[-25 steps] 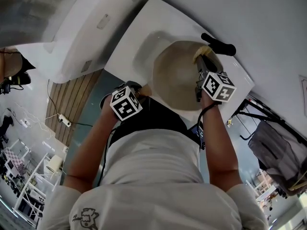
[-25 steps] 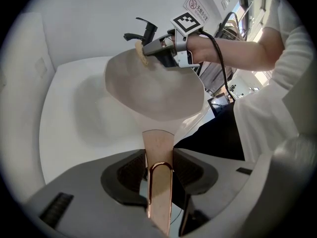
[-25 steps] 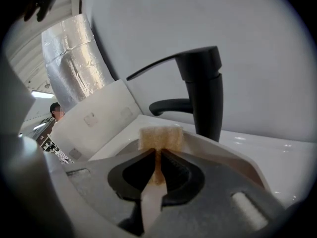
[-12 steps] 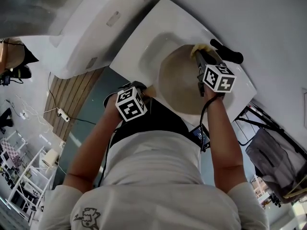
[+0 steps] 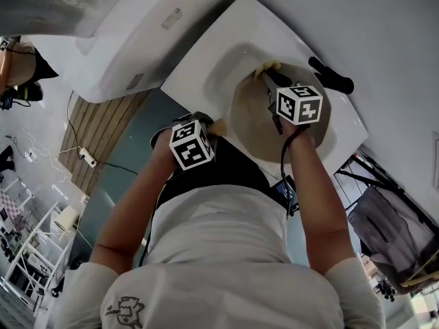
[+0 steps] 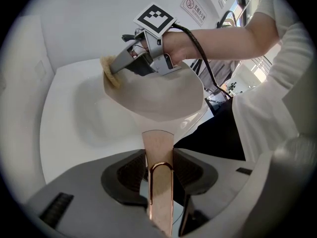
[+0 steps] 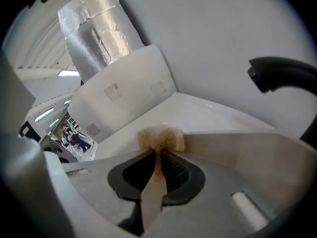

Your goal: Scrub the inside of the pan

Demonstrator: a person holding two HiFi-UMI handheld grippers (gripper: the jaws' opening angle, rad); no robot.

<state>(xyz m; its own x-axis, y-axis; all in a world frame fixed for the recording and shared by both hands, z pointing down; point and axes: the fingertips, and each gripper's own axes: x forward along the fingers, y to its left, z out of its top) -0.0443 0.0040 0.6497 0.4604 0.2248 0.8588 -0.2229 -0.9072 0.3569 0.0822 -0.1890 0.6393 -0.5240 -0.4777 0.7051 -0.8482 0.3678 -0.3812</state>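
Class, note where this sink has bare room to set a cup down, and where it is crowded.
Free: the sink's flat rim on the side away from the faucet, and the bare basin between that rim and the pan. Crowded: the faucet side, where the right hand-held gripper holds the sponge at the pan's rim.

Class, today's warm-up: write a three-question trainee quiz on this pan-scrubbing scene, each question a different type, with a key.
1. True or false: the left gripper is shut on the handle of the pan.
2. The right gripper grips: A) a sponge; B) a spoon; C) nothing.
3. Fill in: the pan is held over a white ____.
Key: 1 true; 2 A; 3 sink.
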